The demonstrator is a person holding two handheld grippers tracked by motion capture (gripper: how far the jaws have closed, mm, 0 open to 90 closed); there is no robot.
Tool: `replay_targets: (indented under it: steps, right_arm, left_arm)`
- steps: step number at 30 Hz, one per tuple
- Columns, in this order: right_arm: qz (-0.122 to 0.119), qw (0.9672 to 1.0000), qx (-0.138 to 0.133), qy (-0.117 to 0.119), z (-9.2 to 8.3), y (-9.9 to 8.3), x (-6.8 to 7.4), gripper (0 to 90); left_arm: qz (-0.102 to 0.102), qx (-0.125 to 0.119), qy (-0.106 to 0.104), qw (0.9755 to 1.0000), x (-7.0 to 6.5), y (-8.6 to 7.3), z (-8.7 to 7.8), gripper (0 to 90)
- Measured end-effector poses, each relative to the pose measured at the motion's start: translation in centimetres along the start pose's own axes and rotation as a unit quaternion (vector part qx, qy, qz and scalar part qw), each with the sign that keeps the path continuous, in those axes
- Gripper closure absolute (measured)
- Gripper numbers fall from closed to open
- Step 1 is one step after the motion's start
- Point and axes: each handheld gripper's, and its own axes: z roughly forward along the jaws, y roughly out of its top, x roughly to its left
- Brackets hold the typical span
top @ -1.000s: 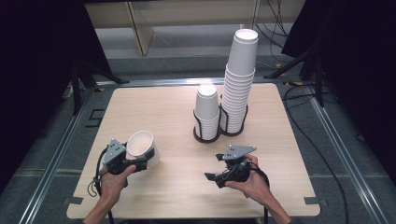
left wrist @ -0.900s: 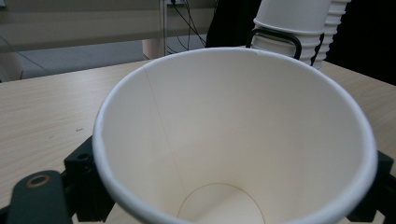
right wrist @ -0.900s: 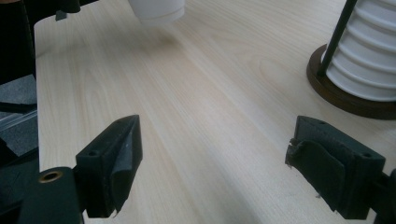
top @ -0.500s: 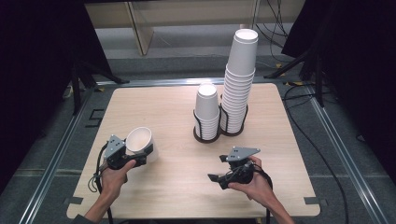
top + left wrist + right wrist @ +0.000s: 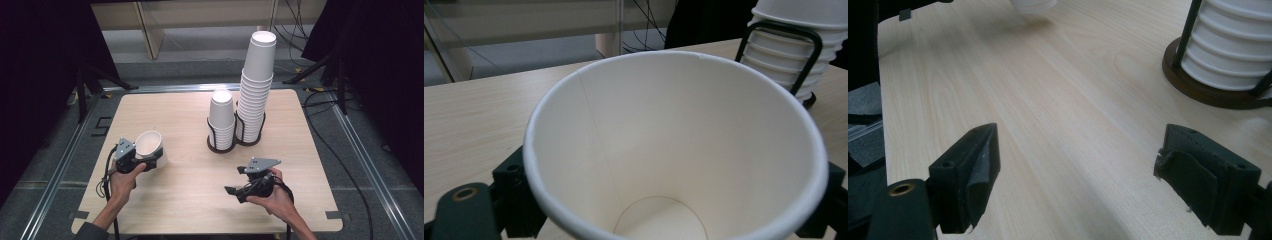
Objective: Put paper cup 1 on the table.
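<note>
A single white paper cup (image 5: pixel 149 146) is held at the table's left, mouth tilted toward the person. My left gripper (image 5: pixel 151 161) is shut on it, and its empty inside (image 5: pixel 664 165) faces the left gripper view with the black jaws at both sides. My right gripper (image 5: pixel 239 181) hovers low over the front right of the table, open, with bare wood between its fingers (image 5: pixel 968 175). Behind it a short stack of white cups (image 5: pixel 222 118) and a tall stack (image 5: pixel 256 82) stand in black wire holders.
The light wooden table (image 5: pixel 185 110) has rounded corners and metal rails along both sides. A holder's dark round base (image 5: pixel 1208 90) lies just ahead and right of the right gripper. Black curtains, stands and cables surround the table.
The right hand and its gripper have drawn back toward the front edge of the table. The left gripper with the cup has shifted slightly backward, staying shut on it.
</note>
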Motion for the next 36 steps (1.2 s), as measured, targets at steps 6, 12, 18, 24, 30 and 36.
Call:
replay_targets:
  steps: [6,12,18,24,30,36]
  right_arm:
    - [0.001,1.0000,0.001,0.002,-0.1,0.0,-0.1,17.5]
    - [-0.003,1.0000,-0.002,-0.001,-0.1,-0.1,-0.2,17.5]
    - [0.005,1.0000,-0.001,-0.002,-0.2,-0.2,-0.3,17.5]
    - [0.014,0.9999,0.005,0.003,-0.2,-0.3,-0.4,17.6]
    - [0.007,1.0000,0.002,-0.001,-0.2,-0.3,-0.5,17.6]
    - [0.009,1.0000,0.002,0.000,-0.1,-0.4,-0.5,17.6]
  left_arm:
    - [0.001,0.003,0.011,0.9999,0.8,0.5,1.3,12.8]
    - [0.000,0.002,0.032,0.9995,1.7,0.9,2.6,12.6]
    - [-0.007,-0.003,0.054,0.9985,3.0,1.3,3.9,12.4]
    - [-0.013,-0.006,0.074,0.9971,4.2,1.4,5.5,12.3]
    - [-0.009,-0.003,0.091,0.9958,4.9,1.8,6.9,12.2]
    - [-0.003,-0.001,0.098,0.9952,5.2,2.3,8.3,12.1]
